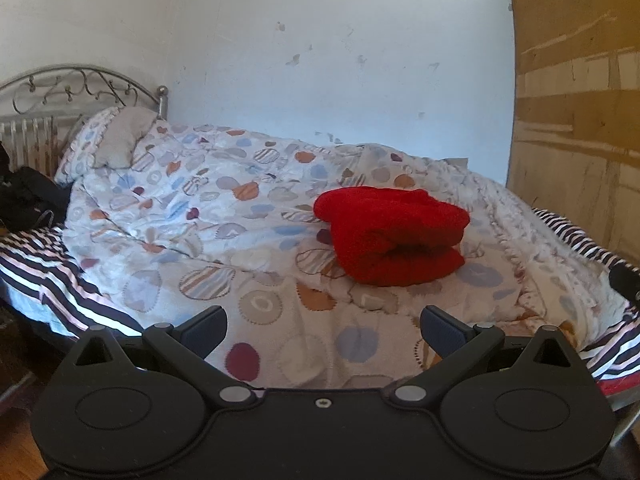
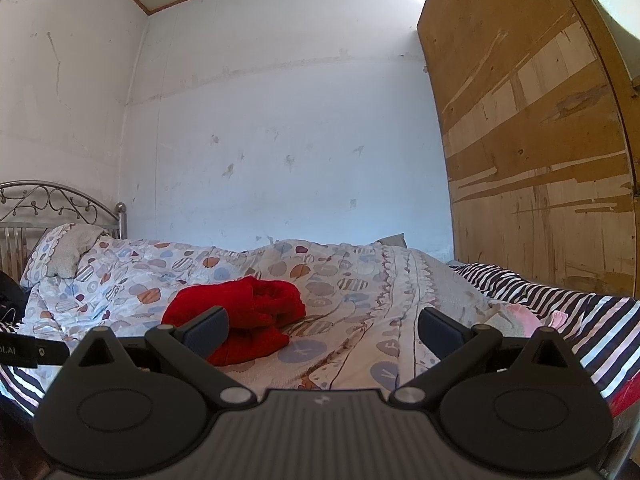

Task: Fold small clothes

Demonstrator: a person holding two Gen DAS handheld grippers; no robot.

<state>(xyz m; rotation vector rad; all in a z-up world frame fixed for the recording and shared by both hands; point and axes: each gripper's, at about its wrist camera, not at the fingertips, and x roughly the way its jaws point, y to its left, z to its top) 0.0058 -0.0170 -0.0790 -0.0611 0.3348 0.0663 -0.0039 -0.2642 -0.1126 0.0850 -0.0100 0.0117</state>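
At the far left of both views stands one curved metal headboard with scrollwork (image 1: 76, 88), and below it in the left wrist view a dark heap of black fabric (image 1: 28, 196) lies at the bed's edge. Just right of the headboard rests a single pillow with a grey centre and a scalloped patterned border (image 1: 116, 140), partly tucked under the quilt. One white quilt printed with blue, orange and striped rounds (image 1: 192, 208) covers most of the bed, and a navy-and-white striped sheet (image 1: 60, 280) shows along its near left edge and again at the far right. The left gripper (image 1: 322, 330) hangs over the quilt's near edge, its two dark fingers spread wide and holding nothing. The one task item — a red fleecy garment folded into a thick bundle (image 1: 394, 234) — lies on the quilt right of centre in the left wrist view, well beyond those fingertips, nothing lying between. In the right wrist view the same red bundle (image 2: 256, 304) sits left of centre, partly hidden behind the left finger (image 2: 206, 328) of the right gripper (image 2: 322, 330), whose fingers are likewise wide apart and empty. Further right, something pale pink (image 2: 520, 316) lies on the striped sheet — too blurred to identify. One worn brown wooden panel (image 2: 536, 128) stands at the right against the white scuffed wall (image 2: 280, 120).
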